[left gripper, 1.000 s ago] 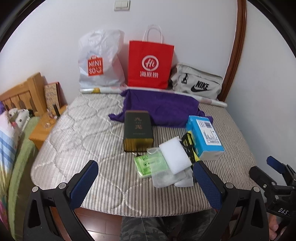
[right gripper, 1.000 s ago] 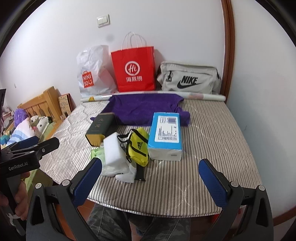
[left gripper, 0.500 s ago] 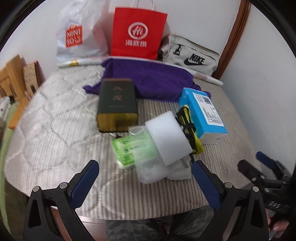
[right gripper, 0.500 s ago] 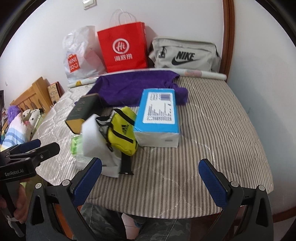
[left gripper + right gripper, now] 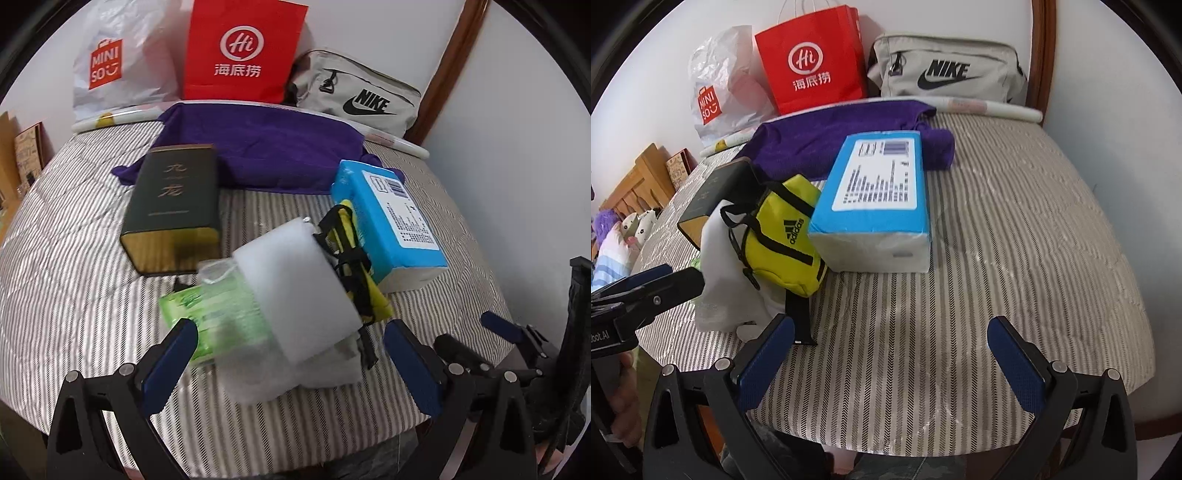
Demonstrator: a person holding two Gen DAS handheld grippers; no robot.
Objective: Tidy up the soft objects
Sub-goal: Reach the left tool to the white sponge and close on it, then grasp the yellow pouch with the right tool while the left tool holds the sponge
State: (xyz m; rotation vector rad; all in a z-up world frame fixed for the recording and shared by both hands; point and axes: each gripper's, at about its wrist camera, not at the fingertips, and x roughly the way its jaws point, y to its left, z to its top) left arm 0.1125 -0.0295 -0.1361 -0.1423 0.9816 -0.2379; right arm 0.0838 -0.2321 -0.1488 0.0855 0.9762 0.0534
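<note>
Facing the bed [image 5: 1015,206], you hold both grippers released: left gripper [image 5: 290,347] frames the white foam block [image 5: 295,291] at lower centre; right gripper [image 5: 890,354] hangs over bare mattress. The bags' contents at the top of frame cannot be seen.

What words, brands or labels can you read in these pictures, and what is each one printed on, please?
"MINISO": white plastic bag.
"Hi" over "海底捞": red paper bag.
"NIKE" with swoosh: grey bag.
"adidas" with stripes logo: yellow pouch.
Gold characters, seemingly "九龙": dark green box.
"...oot.AI", cut off: left gripper in the right wrist view.
Blue box label and barcode: too small to read.
Green packet: blurred.
</note>
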